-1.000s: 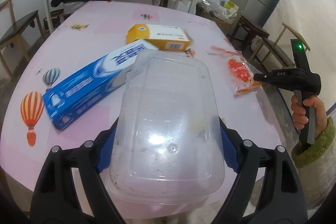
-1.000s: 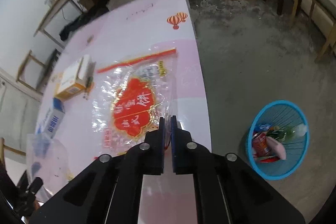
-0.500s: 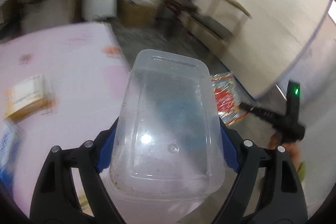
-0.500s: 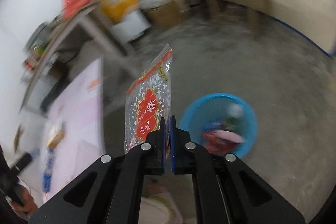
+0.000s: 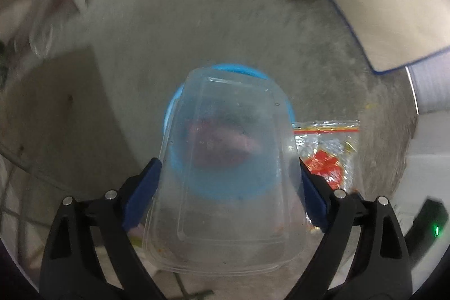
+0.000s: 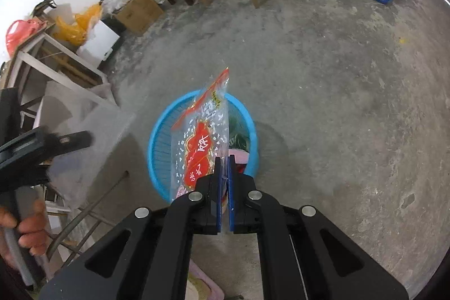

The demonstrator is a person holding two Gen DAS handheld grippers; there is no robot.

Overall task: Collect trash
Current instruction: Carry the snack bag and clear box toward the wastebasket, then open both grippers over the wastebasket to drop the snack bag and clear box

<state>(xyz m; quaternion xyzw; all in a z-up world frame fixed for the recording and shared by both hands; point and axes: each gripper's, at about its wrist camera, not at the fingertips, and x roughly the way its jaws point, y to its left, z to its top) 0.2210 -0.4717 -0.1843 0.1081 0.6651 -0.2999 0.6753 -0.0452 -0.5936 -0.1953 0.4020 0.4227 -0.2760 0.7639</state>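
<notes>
**K:** Left hand-held gripper (image 5: pixel 226 184) status? Tub looks ready to drop.

**R:** Jaws spread wide, and they've just been opening further. The clear plastic tub (image 5: pixel 225 170) sits between the blue pads (image 5: pixel 142 193). Left pad looks a hair off the wall, right pad right against it, so I read it as being let go, not squeezed. Can't rule out light contact.

**K:** Where's it aimed?

**R:** Steeply downward. The blue bin (image 5: pixel 172 114) on the concrete floor (image 5: pixel 197 33) lies straight ahead of the fingers, seen through the tub's base. That's the point of the pose: line up over the opening, then release.

**K:** Right side?

**R:** Right hand-held gripper (image 6: pixel 224 173) is clenched on the bottom edge of the red-printed snack bag (image 6: pixel 201 137). Bag stands up ahead of the fingers, over the bin's rim (image 6: pixel 157 128), so it falls in when freed. Pinching the edge is all a limp film bag needs.

**K:** Collision risk?

**R:** Some. In the left view the bag hangs just right of the tub, near the right finger. Tub is wide against the bin mouth, so it could catch the rim or sit on the trash already inside. My call: drop the tub first, bag after.
</notes>
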